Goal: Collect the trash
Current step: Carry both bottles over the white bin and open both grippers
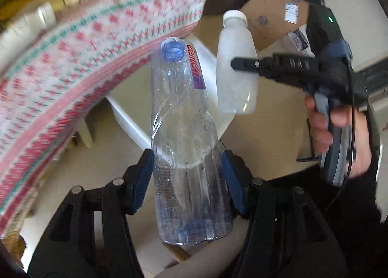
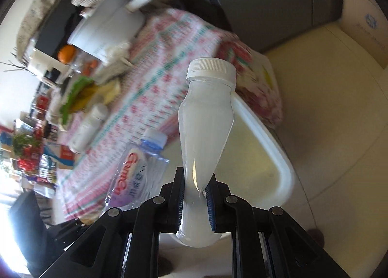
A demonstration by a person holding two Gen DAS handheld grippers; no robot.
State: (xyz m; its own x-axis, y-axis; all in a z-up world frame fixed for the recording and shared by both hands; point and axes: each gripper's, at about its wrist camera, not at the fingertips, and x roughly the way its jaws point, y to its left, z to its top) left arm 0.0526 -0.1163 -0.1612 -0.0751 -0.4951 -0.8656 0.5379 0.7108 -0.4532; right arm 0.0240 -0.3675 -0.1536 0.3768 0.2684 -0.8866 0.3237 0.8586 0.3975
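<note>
A clear, crumpled water bottle with a blue neck ring and a red-lettered label is pinched near its base by my left gripper. The blue pads press its sides. My right gripper is shut on the lower body of a frosted white bottle with a white screw cap, squeezing it flat there. Both bottles hang in the air side by side over a white plastic bin. In the left wrist view the white bottle is just right of the clear one. In the right wrist view the clear bottle is at lower left.
A table under a pink and green patterned cloth stands beside the bin. It carries a white pot, an orange, another white bottle and packets. A cardboard box sits on the pale floor. A hand grips the right tool.
</note>
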